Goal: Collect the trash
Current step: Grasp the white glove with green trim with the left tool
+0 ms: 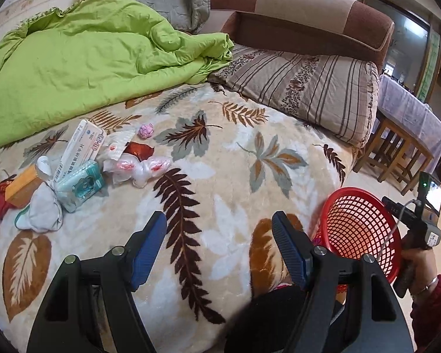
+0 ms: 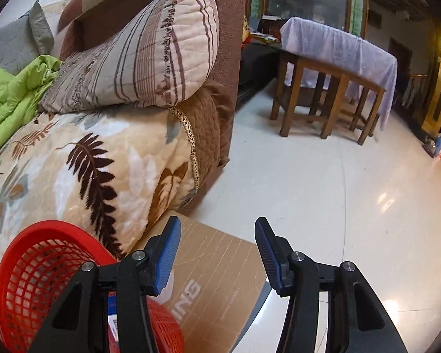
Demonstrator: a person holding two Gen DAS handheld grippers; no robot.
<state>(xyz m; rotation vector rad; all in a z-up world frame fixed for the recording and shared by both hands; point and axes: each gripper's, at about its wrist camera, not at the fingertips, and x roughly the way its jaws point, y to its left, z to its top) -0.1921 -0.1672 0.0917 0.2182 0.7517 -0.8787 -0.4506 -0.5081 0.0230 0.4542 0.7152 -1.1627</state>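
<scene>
At the left of the left wrist view, the trash (image 1: 73, 173) is seen heaped on the leaf-print blanket (image 1: 220, 153): boxes, a tissue pack, wrappers, crumpled paper. Nothing appears collected yet. The left gripper (image 1: 219, 235) is held wide and empty at lower centre. At lower right, the red basket (image 1: 364, 232) is seen at the blanket's edge; its floor is hidden, so emptiness cannot be confirmed. In the right wrist view, the right gripper (image 2: 217, 241) is held wide, empty, over the floor.
</scene>
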